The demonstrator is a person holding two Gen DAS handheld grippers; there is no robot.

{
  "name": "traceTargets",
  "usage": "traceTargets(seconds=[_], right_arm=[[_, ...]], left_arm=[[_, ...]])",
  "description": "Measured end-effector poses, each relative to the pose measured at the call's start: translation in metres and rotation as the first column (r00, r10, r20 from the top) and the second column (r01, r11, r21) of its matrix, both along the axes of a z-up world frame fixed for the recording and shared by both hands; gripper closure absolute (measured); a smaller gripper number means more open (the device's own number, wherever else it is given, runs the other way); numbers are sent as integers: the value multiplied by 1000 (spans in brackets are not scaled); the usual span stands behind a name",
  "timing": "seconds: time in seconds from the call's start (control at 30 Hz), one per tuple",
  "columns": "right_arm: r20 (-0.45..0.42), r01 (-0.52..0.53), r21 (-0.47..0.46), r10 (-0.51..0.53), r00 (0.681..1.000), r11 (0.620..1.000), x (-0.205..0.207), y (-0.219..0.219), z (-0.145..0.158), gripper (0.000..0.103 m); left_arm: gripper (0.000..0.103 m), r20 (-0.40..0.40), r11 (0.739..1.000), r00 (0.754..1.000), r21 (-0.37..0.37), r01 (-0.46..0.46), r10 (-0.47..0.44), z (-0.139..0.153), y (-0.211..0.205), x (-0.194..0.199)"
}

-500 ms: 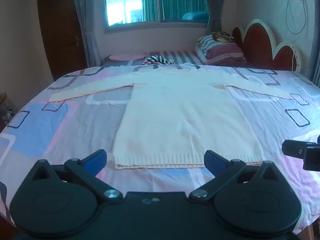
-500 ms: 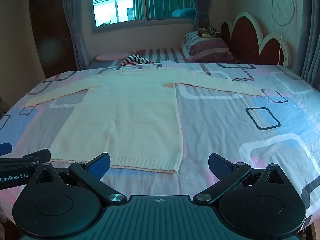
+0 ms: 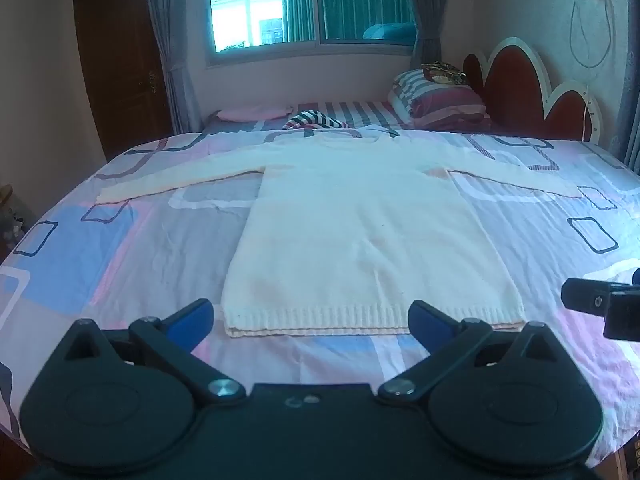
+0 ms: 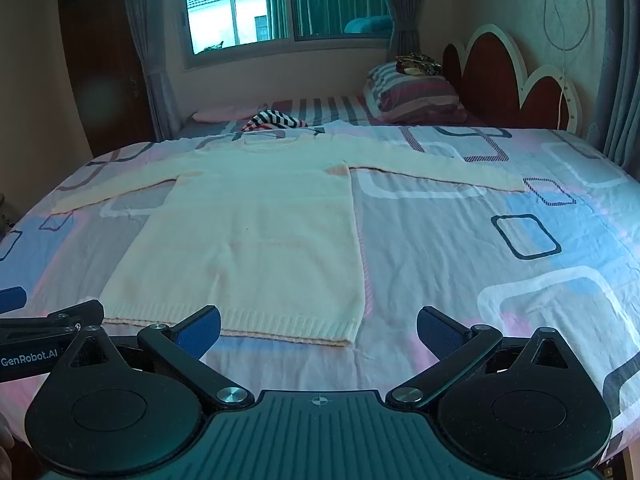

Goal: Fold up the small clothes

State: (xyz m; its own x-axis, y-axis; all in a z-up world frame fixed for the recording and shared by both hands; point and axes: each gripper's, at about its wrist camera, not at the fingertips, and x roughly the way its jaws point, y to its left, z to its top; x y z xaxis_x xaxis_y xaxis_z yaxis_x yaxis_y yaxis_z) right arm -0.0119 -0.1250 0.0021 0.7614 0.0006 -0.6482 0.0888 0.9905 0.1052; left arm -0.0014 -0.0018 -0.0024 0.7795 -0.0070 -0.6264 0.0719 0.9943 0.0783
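While I hold both tools above the near edge of the bed (image 3: 120, 248), my left hand-held gripper (image 3: 310, 316) stands wide open with nothing between its blue pads, level with the hem of the cream sweater (image 3: 360, 232). My right hand-held gripper (image 4: 318, 326) is likewise spread wide and empty, near the hem's right corner. That sweater lies flat on the patterned sheet, sleeves stretched outward, neckline toward a striped pillow (image 3: 436, 100).
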Motion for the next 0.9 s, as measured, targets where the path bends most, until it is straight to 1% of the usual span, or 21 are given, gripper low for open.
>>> traceTargets(seconds=[0.37,0.9], right_arm=[[-3,0,-3,0,1000,1000,3,4,-1,0],[0,-1,4,1,1000,1000,1,-2,-2,0]], left_arm=[[0,-6,1000,1000,4,-6,6,0,-1,2],[0,-3,1000,1000,4,-3,3,0,0,1]])
